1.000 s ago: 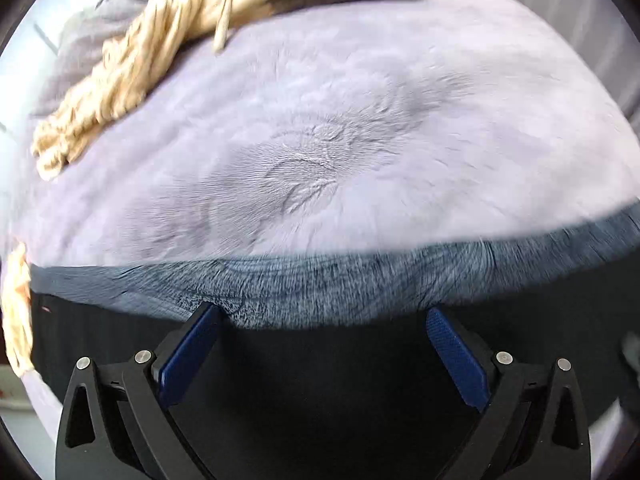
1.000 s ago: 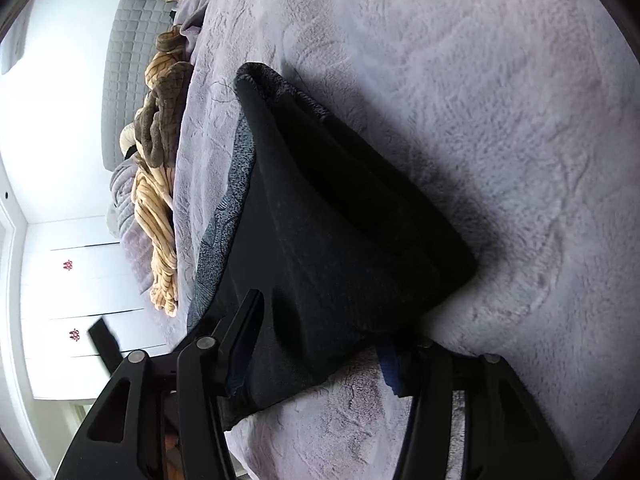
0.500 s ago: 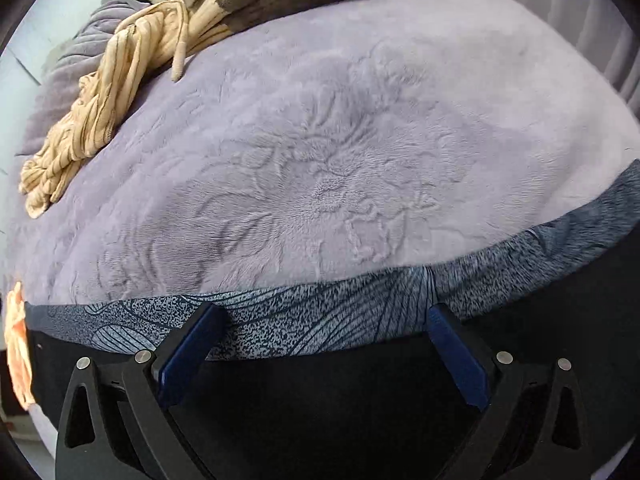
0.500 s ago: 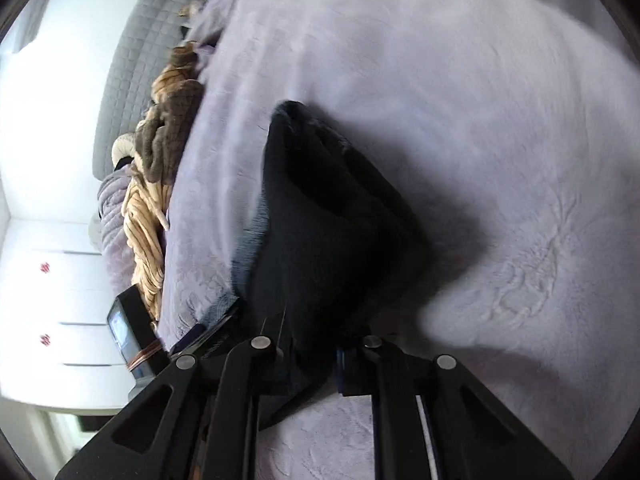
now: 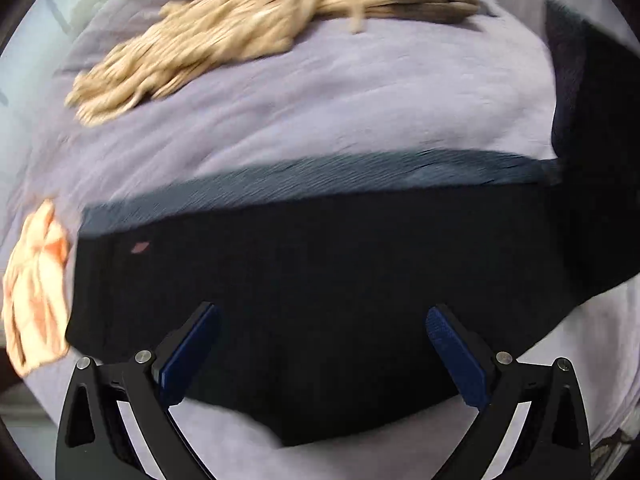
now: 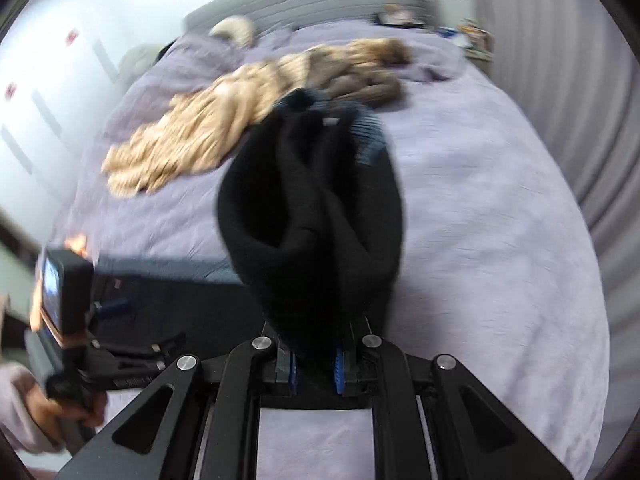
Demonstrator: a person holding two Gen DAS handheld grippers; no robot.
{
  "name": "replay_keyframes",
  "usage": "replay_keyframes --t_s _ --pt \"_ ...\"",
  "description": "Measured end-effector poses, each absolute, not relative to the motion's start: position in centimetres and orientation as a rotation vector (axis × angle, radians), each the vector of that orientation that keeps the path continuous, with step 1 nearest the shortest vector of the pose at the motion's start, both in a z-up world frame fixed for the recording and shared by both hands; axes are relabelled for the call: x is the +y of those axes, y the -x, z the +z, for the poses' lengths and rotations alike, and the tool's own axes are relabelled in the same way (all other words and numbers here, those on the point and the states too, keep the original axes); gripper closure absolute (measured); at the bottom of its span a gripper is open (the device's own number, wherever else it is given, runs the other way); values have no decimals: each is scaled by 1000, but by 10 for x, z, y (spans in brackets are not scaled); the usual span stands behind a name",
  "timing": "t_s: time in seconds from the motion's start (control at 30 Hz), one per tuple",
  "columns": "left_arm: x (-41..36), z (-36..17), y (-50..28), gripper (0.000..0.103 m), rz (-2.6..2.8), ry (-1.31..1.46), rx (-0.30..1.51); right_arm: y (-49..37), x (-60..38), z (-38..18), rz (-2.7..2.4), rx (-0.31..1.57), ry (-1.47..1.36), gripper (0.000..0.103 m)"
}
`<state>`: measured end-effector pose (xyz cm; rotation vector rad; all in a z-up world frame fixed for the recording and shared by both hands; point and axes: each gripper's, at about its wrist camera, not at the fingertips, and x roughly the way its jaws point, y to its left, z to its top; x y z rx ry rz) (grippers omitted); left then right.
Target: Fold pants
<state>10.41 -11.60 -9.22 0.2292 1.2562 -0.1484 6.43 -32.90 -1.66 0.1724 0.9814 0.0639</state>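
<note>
one pair of black pants lies across the lilac bedspread, one end lifted in a bunch by the right gripper, whose jaws have just been closing and now pinch that cloth. the left gripper hangs spread wide above the pants, grasping nothing. one heap of tan garments sits farther up the bed.

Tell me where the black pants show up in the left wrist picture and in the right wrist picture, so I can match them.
Left wrist view: the black pants lie across the lower middle, their right end lifted at the right edge.
Right wrist view: the pants hang bunched in the centre, pinched by the right gripper; the rest lies at lower left.
Shared landmark: the tan striped garment on the lilac bedspread.
</note>
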Motion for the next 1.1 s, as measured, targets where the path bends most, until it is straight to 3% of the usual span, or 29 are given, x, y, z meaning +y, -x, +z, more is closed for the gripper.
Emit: replay_keyframes --t_s 0.07,0.13,0.23,0.3,0.4,0.47,0.57,0.7,1.1 --pt "-85 -99 -102 0 -69 -207 1293 -75 -268 -42 143 1043 -77 87" --pt "-57 -103 -97 0 -7 -173 1320 -84 -213 -79 197 1132 34 70" --pt "-35 -99 -87 0 11 -124 1326 -84 -143 -132 135 1251 345 65" --pt "-29 -98 -85 0 -12 -107 1326 -70 -118 -125 106 1187 521 63" --pt "-32 -97 -84 0 -81 -67 1340 -49 -110 -91 169 1111 536 54" --pt "-42 -95 -89 0 -167 -3 1341 -43 -124 -69 221 1108 404 41" --pt "-73 -97 -92 0 -353 105 1368 -59 -187 -66 245 1218 -162 40" --pt "-109 -108 -89 6 -402 70 1392 -51 -264 -120 196 1276 -894 44" --pt "-95 -116 -73 6 -304 -30 1407 -64 -273 -180 200 1175 -1350 46"
